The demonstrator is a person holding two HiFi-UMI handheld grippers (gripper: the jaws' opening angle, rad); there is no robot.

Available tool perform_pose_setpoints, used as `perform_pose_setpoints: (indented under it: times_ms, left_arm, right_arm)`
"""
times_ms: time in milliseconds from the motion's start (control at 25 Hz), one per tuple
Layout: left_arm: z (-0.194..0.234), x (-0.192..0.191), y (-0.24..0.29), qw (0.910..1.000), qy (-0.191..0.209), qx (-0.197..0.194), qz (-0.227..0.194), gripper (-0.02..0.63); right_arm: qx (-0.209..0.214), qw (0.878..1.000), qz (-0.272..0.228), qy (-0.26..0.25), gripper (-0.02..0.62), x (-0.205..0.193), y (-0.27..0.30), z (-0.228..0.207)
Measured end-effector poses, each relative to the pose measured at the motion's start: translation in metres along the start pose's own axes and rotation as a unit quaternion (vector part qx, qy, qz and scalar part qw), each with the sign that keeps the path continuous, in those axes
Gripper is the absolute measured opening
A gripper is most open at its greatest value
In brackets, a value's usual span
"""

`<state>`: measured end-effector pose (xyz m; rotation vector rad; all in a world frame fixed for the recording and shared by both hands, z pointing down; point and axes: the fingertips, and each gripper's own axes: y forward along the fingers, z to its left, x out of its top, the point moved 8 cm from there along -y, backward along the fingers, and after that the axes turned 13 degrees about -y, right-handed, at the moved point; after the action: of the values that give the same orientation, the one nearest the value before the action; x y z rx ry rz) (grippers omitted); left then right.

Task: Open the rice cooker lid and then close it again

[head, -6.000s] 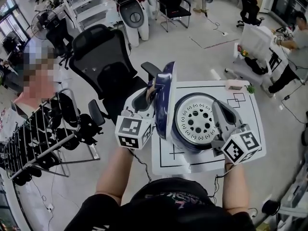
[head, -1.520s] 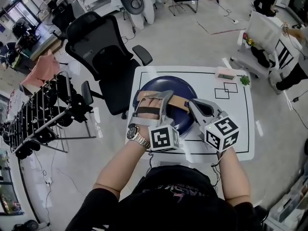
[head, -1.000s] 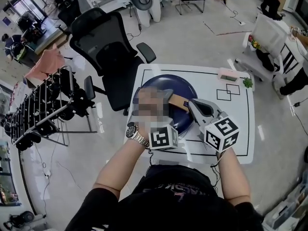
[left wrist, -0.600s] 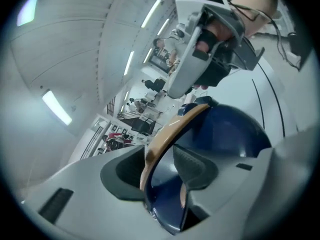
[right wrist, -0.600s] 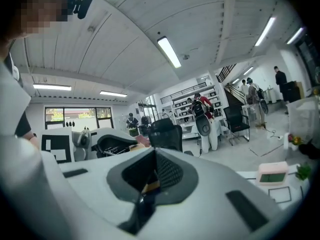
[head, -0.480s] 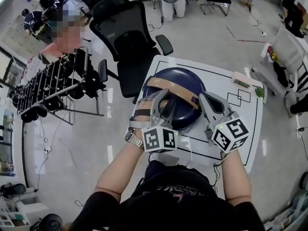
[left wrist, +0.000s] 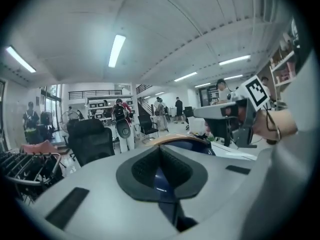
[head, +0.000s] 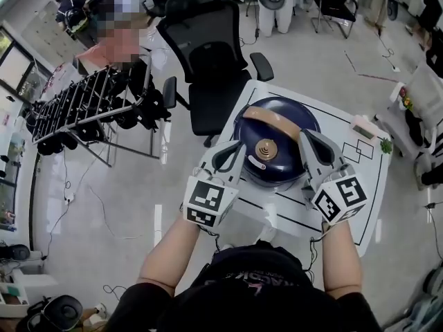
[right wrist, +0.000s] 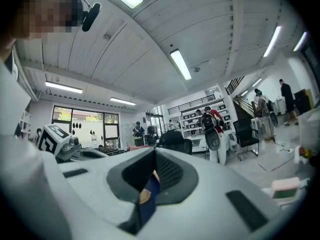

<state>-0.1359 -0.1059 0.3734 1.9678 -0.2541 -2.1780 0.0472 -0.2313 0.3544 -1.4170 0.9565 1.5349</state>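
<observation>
The dark blue rice cooker [head: 277, 154] stands on the white table [head: 349, 161] with its lid down, a tan handle [head: 270, 119] across the top and a round steam knob [head: 265, 149] in the middle. My left gripper [head: 234, 152] hangs beside the cooker's front left, its jaws closing to a thin slit with nothing between them. My right gripper [head: 306, 138] is shut and empty at the cooker's right side. Over the closed left gripper [left wrist: 161, 156], the left gripper view shows the cooker's top [left wrist: 187, 144]. The right gripper [right wrist: 152, 166] points level, blue showing through its slit.
A small pink-and-white box [head: 363, 126] and a green item [head: 385, 144] lie at the table's far right corner. A black office chair [head: 211, 47] stands behind the table, a rack of dark objects [head: 90, 109] to the left. People are about the room.
The lid, open six seconds ago, lies shut. My left gripper has left the handle, rolled over and moved to the cooker's left, its jaws closed. The right gripper has risen a little.
</observation>
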Motion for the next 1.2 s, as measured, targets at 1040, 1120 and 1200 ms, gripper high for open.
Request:
perform_pose_setpoints:
  times_ms: [1040, 1120, 1200]
  left_arm:
    - [-0.019, -0.050, -0.186, 0.9857, -0.044, -0.162, -0.016, 0.003]
    - [-0.031, -0.053, -0.195, 0.9858, -0.032, -0.164, -0.017, 0.003]
    - [-0.042, -0.054, -0.203, 0.9866, -0.017, -0.161, -0.019, 0.002]
  right_arm:
    - [-0.116, 0.993, 0.037, -0.008, 0.002, 0.016, -0.124, 0.213]
    - [-0.124, 0.992, 0.037, -0.010, 0.001, 0.018, -0.140, 0.218]
    - [-0.127, 0.991, 0.037, -0.010, 0.002, 0.019, -0.154, 0.222]
